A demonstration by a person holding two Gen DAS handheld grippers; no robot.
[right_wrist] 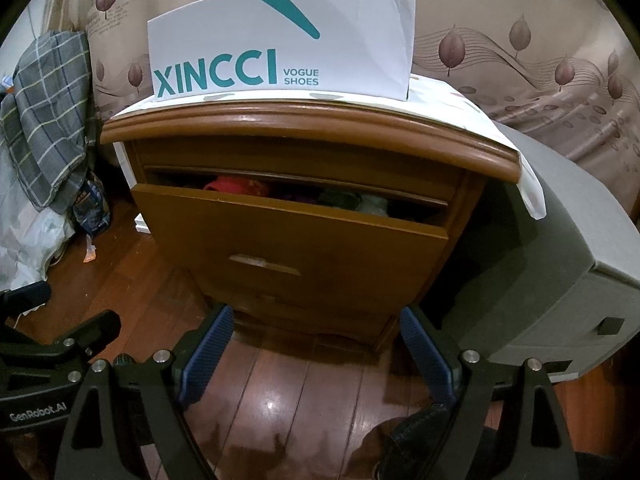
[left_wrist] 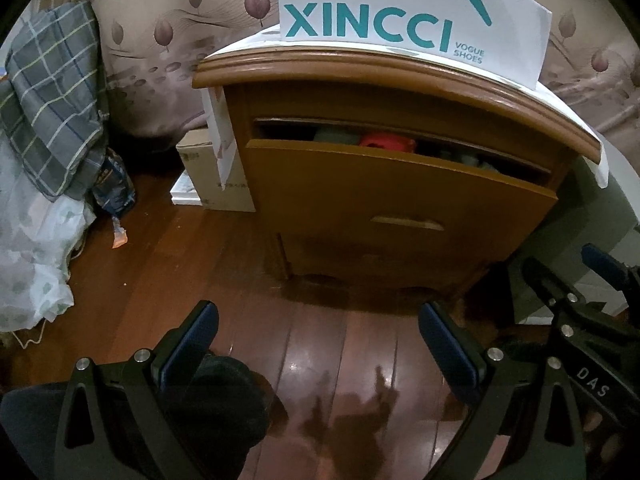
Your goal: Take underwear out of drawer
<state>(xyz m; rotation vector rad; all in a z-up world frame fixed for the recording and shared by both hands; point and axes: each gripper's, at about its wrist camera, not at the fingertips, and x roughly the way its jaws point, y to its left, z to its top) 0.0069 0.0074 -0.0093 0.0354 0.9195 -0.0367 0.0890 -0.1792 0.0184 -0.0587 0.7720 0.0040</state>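
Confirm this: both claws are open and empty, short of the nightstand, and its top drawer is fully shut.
Not quite. The top drawer is pulled partly open; both wrist views show clothes in the gap. The rest holds: left claw and right claw are open, empty, short of the nightstand.

A shoe box (right_wrist: 280,46) stands on the nightstand (right_wrist: 308,136), whose top drawer (right_wrist: 288,232) holds bunched underwear (right_wrist: 240,188), with cartons (left_wrist: 212,176) on the floor (left_wrist: 224,264) to its left.
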